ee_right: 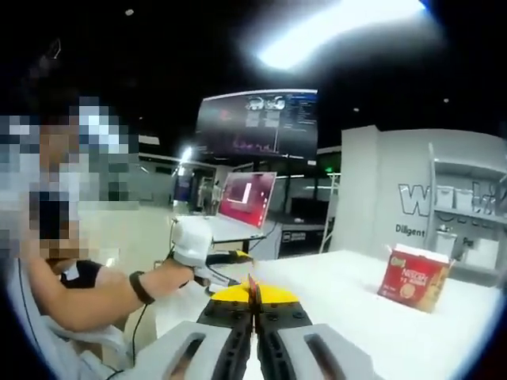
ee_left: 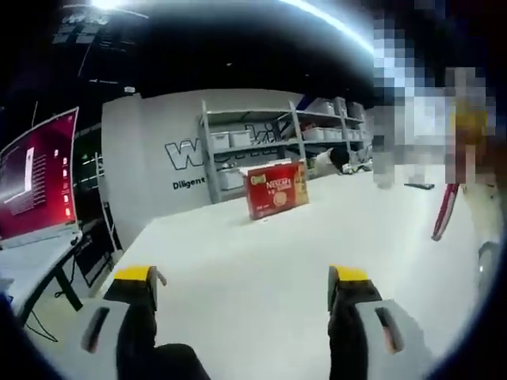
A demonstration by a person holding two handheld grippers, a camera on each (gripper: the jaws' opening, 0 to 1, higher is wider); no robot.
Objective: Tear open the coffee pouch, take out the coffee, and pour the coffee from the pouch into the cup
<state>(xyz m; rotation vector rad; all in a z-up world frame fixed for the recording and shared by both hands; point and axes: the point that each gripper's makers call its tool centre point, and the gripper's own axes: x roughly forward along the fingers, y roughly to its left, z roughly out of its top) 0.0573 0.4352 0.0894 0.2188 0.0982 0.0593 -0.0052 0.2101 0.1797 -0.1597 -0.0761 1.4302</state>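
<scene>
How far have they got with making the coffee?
Nothing looks done yet. The red coffee box stands closed on the white table, untouched. The left gripper is open and empty; the right gripper is shut on something thin and red. Tearing and pouring remain; I see no cup.

- Between the closed jaws of the right gripper (ee_right: 254, 305), a thin reddish sliver (ee_right: 251, 286) pokes up; too little of it shows to tell what it is.
- Right of the left gripper's jaws, a red strip (ee_left: 444, 211) hangs blurred above the bench (ee_left: 261, 277).
- Ahead of the jaws, the red box's (ee_left: 276, 188) small print is unreadable.
- Wall lettering (ee_left: 188, 153) sits partly behind the shelf (ee_left: 261, 142).
</scene>
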